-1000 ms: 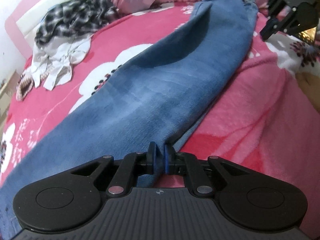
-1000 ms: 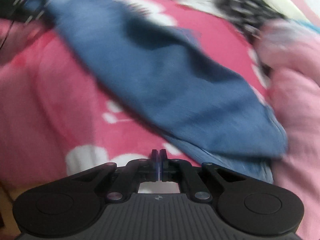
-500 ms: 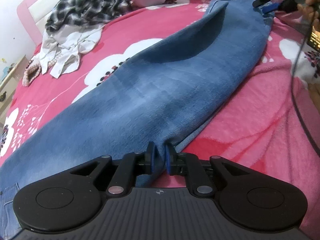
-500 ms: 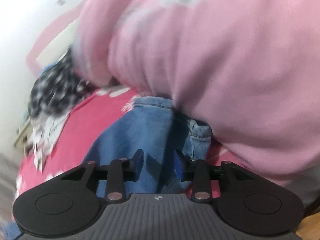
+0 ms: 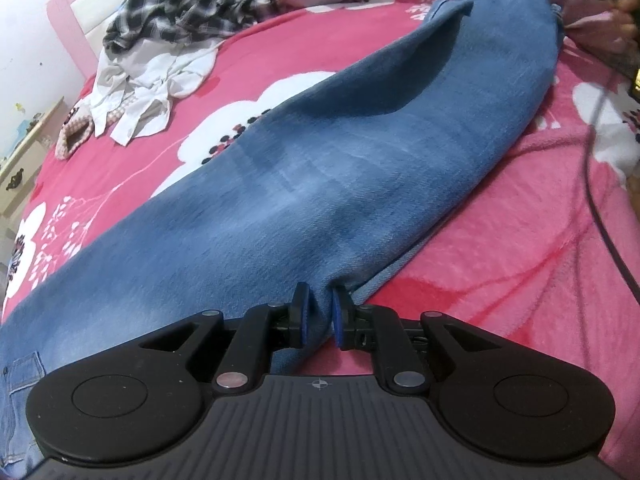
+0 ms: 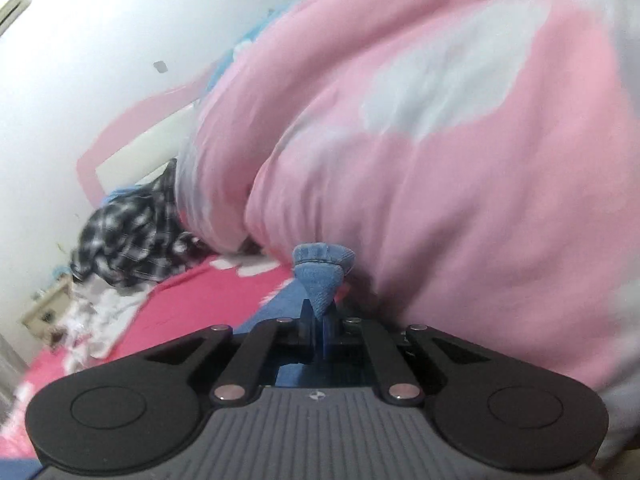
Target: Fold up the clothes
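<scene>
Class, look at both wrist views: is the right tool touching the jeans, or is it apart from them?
Touching. The right wrist view shows the right tool shut on a bunched hem of the jeans, with denim pinched between its fingers.

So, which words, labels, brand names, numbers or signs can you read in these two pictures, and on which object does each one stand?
No readable words or numbers in either view.
Left gripper body: a small round crosshair mark, no letters.
Right gripper body: a similar small round mark, no letters.
Jeans: no label or tag shows.
Blanket: only a flower pattern.
</scene>
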Tool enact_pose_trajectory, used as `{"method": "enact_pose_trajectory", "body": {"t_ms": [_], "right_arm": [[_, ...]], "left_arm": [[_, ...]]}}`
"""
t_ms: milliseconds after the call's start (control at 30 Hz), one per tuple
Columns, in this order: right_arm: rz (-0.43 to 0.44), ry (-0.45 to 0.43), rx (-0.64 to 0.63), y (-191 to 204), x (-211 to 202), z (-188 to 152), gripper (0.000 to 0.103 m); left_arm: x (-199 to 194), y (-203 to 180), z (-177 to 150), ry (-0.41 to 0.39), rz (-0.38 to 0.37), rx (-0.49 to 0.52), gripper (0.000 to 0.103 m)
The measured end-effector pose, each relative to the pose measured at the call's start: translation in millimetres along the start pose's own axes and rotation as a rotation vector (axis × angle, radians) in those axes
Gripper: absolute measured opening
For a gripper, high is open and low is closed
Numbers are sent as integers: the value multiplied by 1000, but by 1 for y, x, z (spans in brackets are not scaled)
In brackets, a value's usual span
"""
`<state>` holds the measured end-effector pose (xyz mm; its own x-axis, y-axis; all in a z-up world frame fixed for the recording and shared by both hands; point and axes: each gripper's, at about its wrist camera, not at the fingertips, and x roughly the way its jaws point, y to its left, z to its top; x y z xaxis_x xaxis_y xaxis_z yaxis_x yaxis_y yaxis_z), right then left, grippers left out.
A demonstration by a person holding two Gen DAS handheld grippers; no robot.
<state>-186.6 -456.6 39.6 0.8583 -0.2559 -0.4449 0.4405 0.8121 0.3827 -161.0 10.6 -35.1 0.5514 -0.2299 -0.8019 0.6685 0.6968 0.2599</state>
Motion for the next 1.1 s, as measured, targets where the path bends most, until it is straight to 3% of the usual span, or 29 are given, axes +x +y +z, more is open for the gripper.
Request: {"method": "enact_pose_trajectory", "body": {"t_ms": [200,333,400,433,500,633,733,867,900,933,967,1033,1100], "right_arm": [[-120,73,55,-33,9,-16,4],[-143,92,-27,-28,16,-18,7],[-156,105,-89,-27,12,-19,13],[-170,110,-117,-25,9,-19,26],[-188,107,-169,-23,-4,-21,29],[-221,23,-264,-9,-38,-26,32],[-111,-61,-366,13,-53,-25,35],[88,20,-533,52,-15,-27,30],[98,30,-569,59,-3,-30,30],[98,43,-597,64,16,-32,29],[87,78,-597,63,39,-34,23],[14,138,-551,49,82,-32,17],[-22,130,-545,36,103,-30,12]], "left_arm": [[-1,-1,0,-4,2,10,12],[-1,-1,-1,-7,2,17,12],[-1,-1,-1,-8,3,14,13],[-1,-1,-1,-9,4,13,13],[-1,-2,-1,-9,5,13,13],[0,-2,-1,-6,6,7,13],[0,-2,0,-3,8,-7,13],[0,0,1,3,12,-29,16],[0,0,1,4,14,-32,17],[-1,1,0,4,15,-35,18],[-1,1,0,4,17,-39,20],[-1,2,0,4,15,-42,21],[-2,2,-1,2,15,-37,21]]}}
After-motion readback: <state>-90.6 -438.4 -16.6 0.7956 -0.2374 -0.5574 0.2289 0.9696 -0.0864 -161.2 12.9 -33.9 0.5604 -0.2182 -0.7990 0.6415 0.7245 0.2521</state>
